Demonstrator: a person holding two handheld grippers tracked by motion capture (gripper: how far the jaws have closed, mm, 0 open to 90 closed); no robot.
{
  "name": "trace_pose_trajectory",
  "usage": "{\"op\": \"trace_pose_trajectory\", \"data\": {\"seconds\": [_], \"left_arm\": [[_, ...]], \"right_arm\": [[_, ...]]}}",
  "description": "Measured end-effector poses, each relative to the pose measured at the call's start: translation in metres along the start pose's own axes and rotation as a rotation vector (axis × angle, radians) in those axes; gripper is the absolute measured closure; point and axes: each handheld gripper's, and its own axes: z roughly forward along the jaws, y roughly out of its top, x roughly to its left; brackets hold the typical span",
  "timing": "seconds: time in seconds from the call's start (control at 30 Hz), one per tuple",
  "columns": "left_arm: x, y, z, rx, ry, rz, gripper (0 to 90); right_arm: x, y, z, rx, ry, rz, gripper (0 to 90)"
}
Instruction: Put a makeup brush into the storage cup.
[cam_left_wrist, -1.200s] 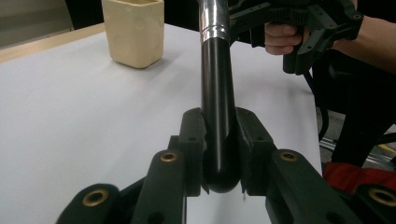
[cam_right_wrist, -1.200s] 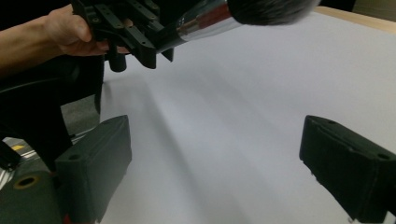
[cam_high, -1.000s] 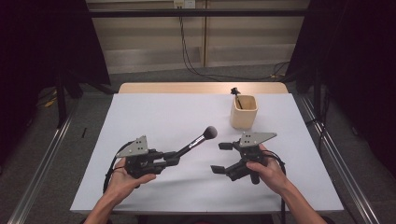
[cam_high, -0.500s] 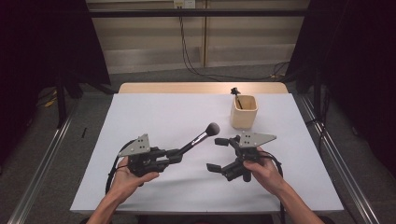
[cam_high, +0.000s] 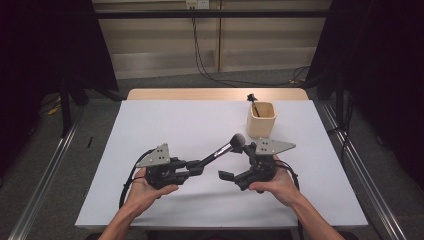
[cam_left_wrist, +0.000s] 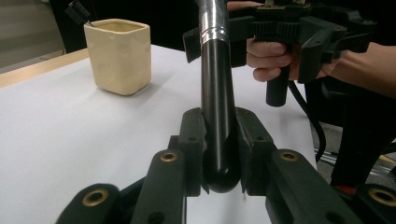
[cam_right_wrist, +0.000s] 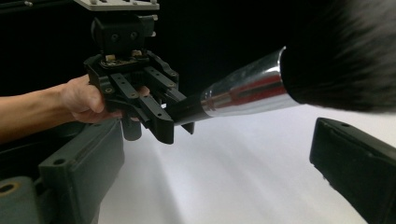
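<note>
The left gripper (cam_high: 197, 168) is pinching the brush (cam_high: 220, 150) by its handle end, offering the bristles between the right gripper's (cam_high: 235, 162) 2 spread jaws for a handover.

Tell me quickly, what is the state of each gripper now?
Left gripper: closed on the black handle of the makeup brush.
Right gripper: open, holding nothing, jaws around the dark bristle head.

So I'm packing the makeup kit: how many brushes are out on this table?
2. One brush is clamped by its handle in the left gripper, bristles up near the right gripper. Another stands in the cream cup at the back right. The cup may hide more.
</note>
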Motion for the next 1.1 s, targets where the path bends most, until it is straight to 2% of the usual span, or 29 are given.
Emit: {"op": "trace_pose_trajectory", "data": {"seconds": [0.37, 0.57, 0.77, 0.93, 1.1], "left_arm": [[-0.002, -0.004, 0.006, 0.020, -0.016, 0.007, 74.6], [-0.004, -0.005, 0.008, 0.027, -0.022, 0.015, 74.6], [-0.004, -0.006, 0.010, 0.037, -0.022, 0.026, 74.4], [-0.005, -0.008, 0.014, 0.052, -0.020, 0.040, 74.2], [-0.005, -0.007, 0.015, 0.056, -0.018, 0.048, 73.6]], "right_arm": [[-0.005, -0.001, 0.003, -0.029, 0.045, 0.053, 40.5], [-0.007, -0.002, 0.002, -0.050, 0.054, 0.078, 57.9], [-0.009, -0.002, 0.001, -0.062, 0.074, 0.112, 62.7], [-0.010, -0.001, 0.001, -0.082, 0.103, 0.160, 66.5], [-0.010, 0.001, 0.002, -0.103, 0.123, 0.173, 70.5]]}}
